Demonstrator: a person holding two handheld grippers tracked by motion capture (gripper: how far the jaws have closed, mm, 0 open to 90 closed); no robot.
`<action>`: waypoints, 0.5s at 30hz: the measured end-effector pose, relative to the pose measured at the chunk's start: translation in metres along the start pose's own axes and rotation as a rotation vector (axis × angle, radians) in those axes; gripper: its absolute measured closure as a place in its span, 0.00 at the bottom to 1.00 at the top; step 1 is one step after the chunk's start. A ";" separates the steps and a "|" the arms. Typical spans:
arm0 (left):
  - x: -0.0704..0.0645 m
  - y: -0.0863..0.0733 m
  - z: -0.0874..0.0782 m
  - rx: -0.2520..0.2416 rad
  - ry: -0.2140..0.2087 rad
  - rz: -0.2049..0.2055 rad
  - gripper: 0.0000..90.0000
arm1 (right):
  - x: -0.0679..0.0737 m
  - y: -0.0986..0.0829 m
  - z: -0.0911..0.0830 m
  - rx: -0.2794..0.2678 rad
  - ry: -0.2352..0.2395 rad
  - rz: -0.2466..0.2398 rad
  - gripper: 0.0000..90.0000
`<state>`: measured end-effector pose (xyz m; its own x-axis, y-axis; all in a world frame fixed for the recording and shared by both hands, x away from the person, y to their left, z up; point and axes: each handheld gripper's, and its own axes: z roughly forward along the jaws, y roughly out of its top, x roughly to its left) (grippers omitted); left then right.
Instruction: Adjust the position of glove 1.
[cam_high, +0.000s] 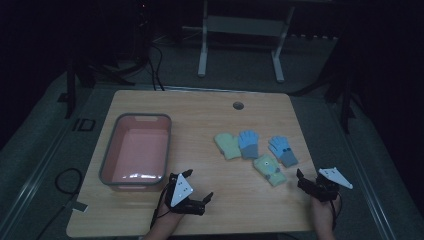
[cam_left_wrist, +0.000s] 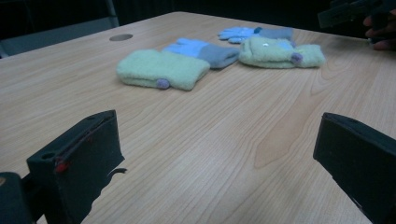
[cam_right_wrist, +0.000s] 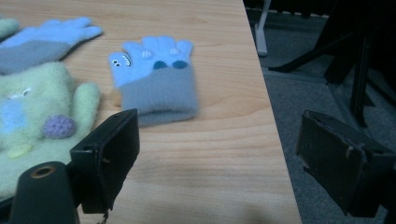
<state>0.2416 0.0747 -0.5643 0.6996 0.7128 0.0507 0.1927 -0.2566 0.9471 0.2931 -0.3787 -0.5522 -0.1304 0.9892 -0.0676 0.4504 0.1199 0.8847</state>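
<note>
1. Left gripper (cam_high: 197, 186) low over the table's (cam_high: 210, 107) near edge, beside the pink tub (cam_high: 136, 150); jaws wide apart, empty.
2. Right gripper (cam_high: 306, 181) at the near right corner, jaws apart, empty.
3. Four gloves (cam_high: 255, 150) lie mid-table between and beyond both grippers; the nearest blue glove (cam_right_wrist: 154, 79) is just ahead of the right jaws.

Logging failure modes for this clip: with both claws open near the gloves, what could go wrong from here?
The two middle gloves, the green mitten and the blue glove, touch, so the left claw may drag both. The blue-grey glove lies near the table edge; a nudge from the right claw might push it off. The soft gloves may also bunch when pinched.
</note>
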 end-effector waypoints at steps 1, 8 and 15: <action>0.000 0.000 0.000 0.000 0.001 0.001 0.02 | -0.001 0.000 0.000 0.007 -0.002 0.004 0.15; -0.001 0.000 0.000 -0.002 0.005 0.005 0.02 | 0.001 0.000 0.001 0.040 -0.005 -0.002 0.15; -0.002 0.000 0.000 -0.002 0.005 0.013 0.02 | 0.004 0.005 -0.001 0.084 0.006 -0.020 0.15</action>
<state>0.2399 0.0734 -0.5643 0.6990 0.7122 0.0649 0.1817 -0.2647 0.9471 0.2935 -0.3739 -0.5478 -0.1453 0.9860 -0.0818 0.5202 0.1465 0.8414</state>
